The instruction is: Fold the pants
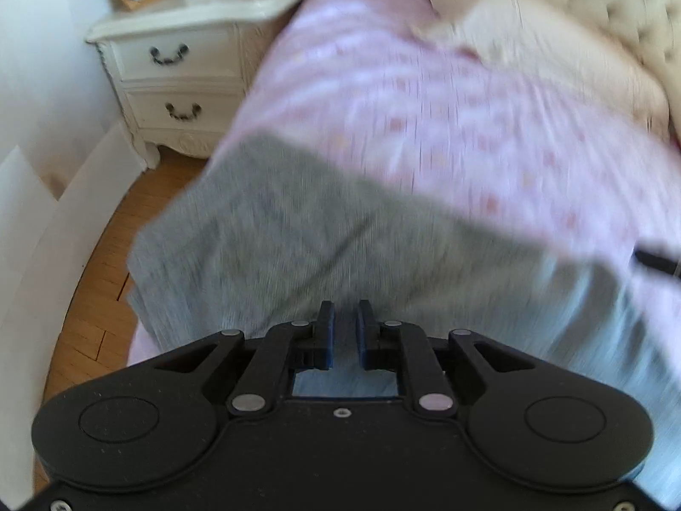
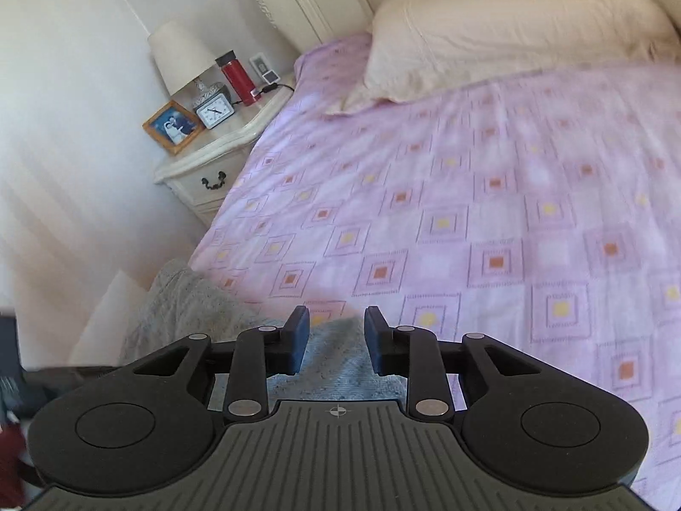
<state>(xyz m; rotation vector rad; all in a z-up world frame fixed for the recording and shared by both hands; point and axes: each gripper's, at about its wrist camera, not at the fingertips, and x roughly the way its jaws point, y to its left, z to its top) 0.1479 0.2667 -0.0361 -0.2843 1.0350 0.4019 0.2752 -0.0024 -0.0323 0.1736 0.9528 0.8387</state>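
Note:
The grey pants (image 1: 323, 230) lie spread across the near corner of the bed on a pink patterned cover (image 1: 425, 106); this view is blurred by motion. My left gripper (image 1: 344, 328) hangs just above the grey cloth, its jaws a narrow gap apart with nothing between them. In the right wrist view the pants (image 2: 336, 362) show as a grey-blue fold under the gripper, with more grey cloth at the bed's left edge. My right gripper (image 2: 337, 332) is open over that fold, not gripping it.
A cream nightstand (image 2: 213, 162) stands left of the bed with a lamp (image 2: 183, 59), clock (image 2: 215, 113), red bottle (image 2: 238, 81) and photo frame (image 2: 173, 127). A cream pillow (image 2: 510, 42) lies at the tufted headboard. Wooden floor (image 1: 98, 281) shows left of the bed.

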